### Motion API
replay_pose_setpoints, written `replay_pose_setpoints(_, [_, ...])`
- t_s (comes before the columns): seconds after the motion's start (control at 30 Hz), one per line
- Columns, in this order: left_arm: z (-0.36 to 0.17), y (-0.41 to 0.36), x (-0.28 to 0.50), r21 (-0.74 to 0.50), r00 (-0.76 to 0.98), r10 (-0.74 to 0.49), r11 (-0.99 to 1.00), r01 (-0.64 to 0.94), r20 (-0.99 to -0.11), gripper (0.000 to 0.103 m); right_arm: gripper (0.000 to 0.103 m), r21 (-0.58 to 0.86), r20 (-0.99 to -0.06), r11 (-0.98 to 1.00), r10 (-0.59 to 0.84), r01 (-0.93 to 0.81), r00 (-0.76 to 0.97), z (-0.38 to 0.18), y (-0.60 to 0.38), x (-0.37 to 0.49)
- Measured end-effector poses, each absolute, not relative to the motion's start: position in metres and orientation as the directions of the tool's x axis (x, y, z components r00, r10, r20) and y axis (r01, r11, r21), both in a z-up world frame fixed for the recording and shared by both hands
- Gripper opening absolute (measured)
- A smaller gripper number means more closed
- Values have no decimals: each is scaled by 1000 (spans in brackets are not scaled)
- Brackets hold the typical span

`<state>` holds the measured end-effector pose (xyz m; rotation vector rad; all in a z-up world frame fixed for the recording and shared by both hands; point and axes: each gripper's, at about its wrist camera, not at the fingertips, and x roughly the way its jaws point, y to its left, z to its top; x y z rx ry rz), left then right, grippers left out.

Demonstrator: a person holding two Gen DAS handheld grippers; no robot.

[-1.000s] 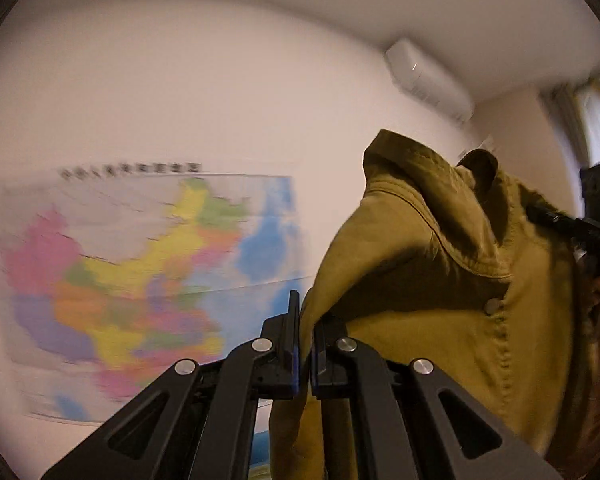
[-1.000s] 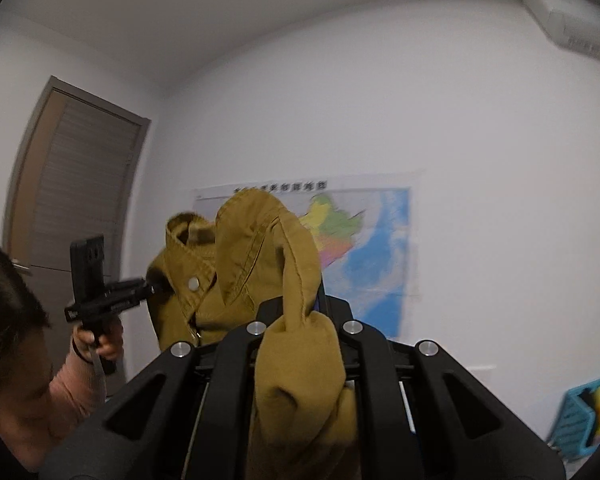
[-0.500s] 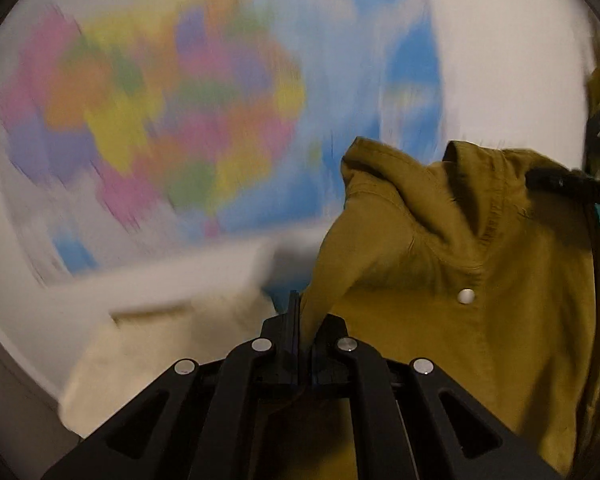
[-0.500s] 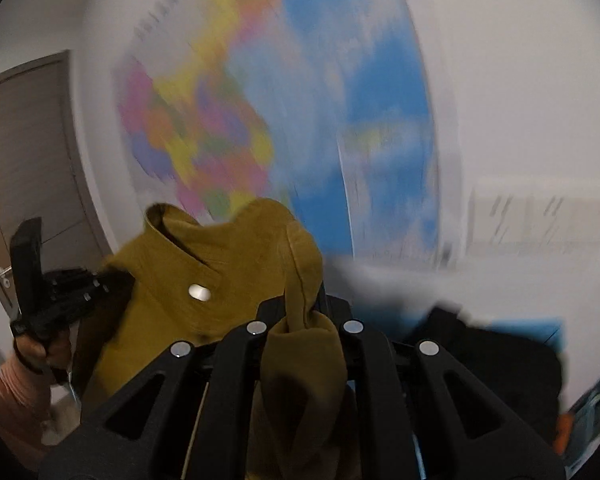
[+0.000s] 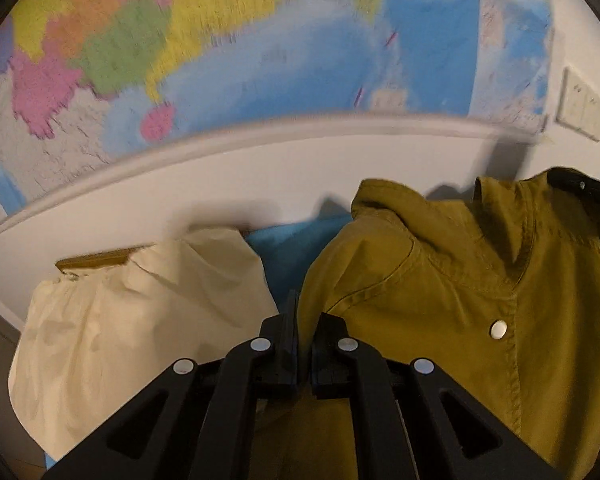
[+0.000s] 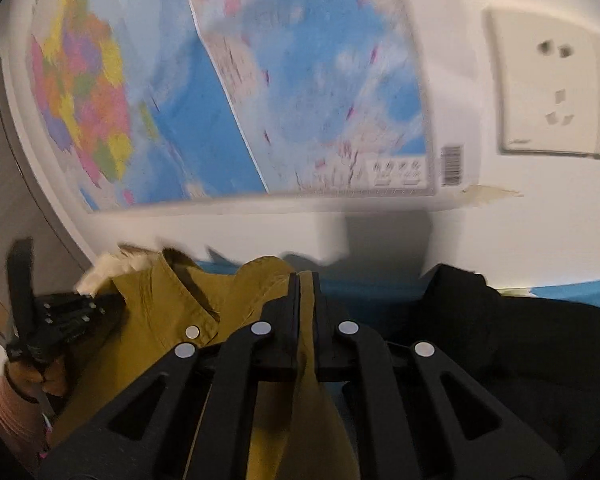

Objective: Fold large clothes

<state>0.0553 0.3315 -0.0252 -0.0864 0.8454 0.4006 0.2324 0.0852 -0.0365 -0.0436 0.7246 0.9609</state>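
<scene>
Gripping one mustard shirt (image 5: 440, 300) by both grippers, left (image 5: 304, 312) and right (image 6: 305, 292), jaws clamped on cloth; one cream garment (image 5: 140, 320), one black garment (image 6: 500, 332) nearby.

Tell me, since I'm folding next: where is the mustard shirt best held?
At its two shoulders, from above, as now: the left gripper and the right gripper each pinch the mustard shirt there. That keeps its collar on top and the snap-buttoned front spread between them.
</scene>
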Motion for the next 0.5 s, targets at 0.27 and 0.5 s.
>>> replay_pose_setpoints(0.27, [-68, 356, 65, 54, 495, 269, 913, -405, -827, 50, 71, 361, -664, 668, 674, -650, 323, -84, 40, 226])
replay_pose_setpoints(0.5, [-25, 345, 5, -84, 645, 134, 952, -295, -752, 85, 90, 208, -697, 603, 644, -770, 316, -66, -54, 88])
